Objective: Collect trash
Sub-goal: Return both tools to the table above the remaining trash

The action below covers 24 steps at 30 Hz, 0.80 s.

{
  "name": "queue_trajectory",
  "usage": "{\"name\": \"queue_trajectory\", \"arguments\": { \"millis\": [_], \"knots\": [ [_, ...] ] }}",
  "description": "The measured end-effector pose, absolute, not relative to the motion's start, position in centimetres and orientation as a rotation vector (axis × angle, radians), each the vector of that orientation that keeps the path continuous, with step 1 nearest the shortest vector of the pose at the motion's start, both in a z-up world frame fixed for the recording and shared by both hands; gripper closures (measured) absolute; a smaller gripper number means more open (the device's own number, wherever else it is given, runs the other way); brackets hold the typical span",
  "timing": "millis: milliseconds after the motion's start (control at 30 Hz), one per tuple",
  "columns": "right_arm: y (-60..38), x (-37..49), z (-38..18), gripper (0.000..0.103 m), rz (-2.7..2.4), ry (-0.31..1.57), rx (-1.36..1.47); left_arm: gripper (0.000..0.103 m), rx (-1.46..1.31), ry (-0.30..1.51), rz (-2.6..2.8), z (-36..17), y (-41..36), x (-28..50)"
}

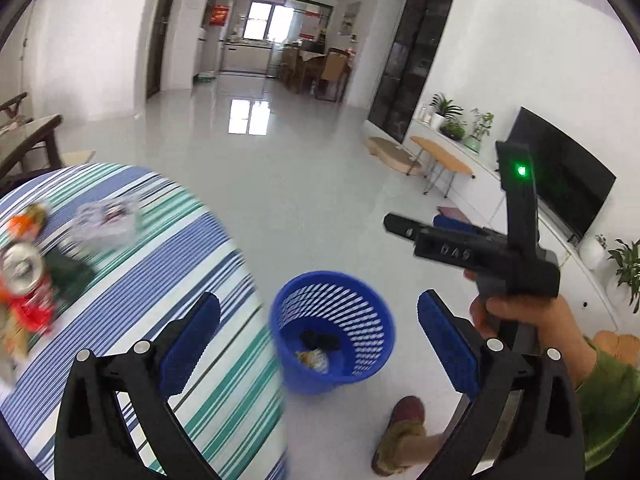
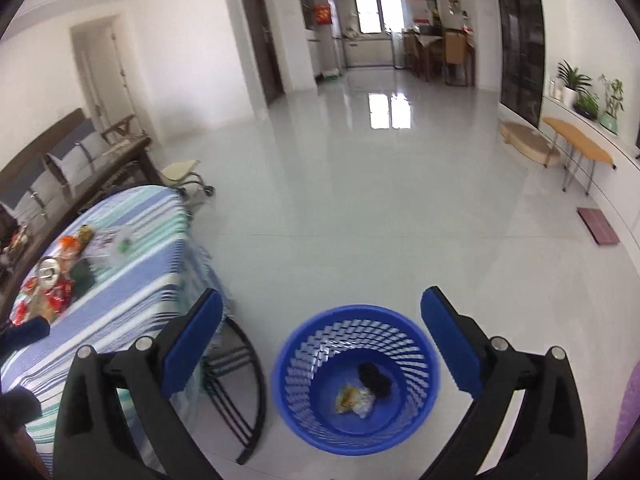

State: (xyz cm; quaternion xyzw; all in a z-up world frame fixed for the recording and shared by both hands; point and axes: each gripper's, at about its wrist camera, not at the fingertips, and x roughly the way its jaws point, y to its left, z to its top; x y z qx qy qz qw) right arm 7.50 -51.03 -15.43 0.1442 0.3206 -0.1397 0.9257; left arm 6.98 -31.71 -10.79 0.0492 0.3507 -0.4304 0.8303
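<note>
Trash point(image 2: 362, 394) lay in the blue basket point(image 2: 356, 316) just below both hand-held grippers, left point(image 1: 318, 338) and right point(image 2: 322, 334), whose jaws gaped wide and empty; more litter point(image 1: 28, 276) waited on the striped worktop point(image 1: 192, 240) off to their left.

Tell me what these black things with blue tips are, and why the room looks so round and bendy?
They are two claws, and a person holds one in each hand. Each claw carries a small wide camera, which bends the room. One picture looks along the left claw, the other along the right claw. Both claws are open and hold nothing. In the left picture you can see the person's hand gripping the right claw. Below stands a blue bin on the floor with a dark lump and a wrapper inside. On the striped table more trash waits, such as a can.
</note>
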Motion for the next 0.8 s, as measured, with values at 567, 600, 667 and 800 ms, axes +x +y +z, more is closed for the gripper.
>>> {"name": "queue_trajectory", "arguments": {
  "millis": [567,600,667,800],
  "knots": [
    [-30.9,9.6,-17.4,0.006,-0.005,0.705,0.041,0.005,0.166,0.837,-0.433,-14.6,-8.9,10.5],
    [-30.4,9.8,-17.3,0.006,0.005,0.709,0.04,0.005,0.17,0.839,-0.419,-14.7,-8.1,10.5],
    [-28.9,10.0,-17.2,0.006,0.028,0.717,0.025,0.005,0.176,0.847,-0.39,-15.1,-6.5,10.4],
    [-26.3,10.2,-17.5,0.006,0.071,0.732,-0.006,0.005,0.143,0.877,-0.369,-16.1,-4.2,10.3]
  ]
}}
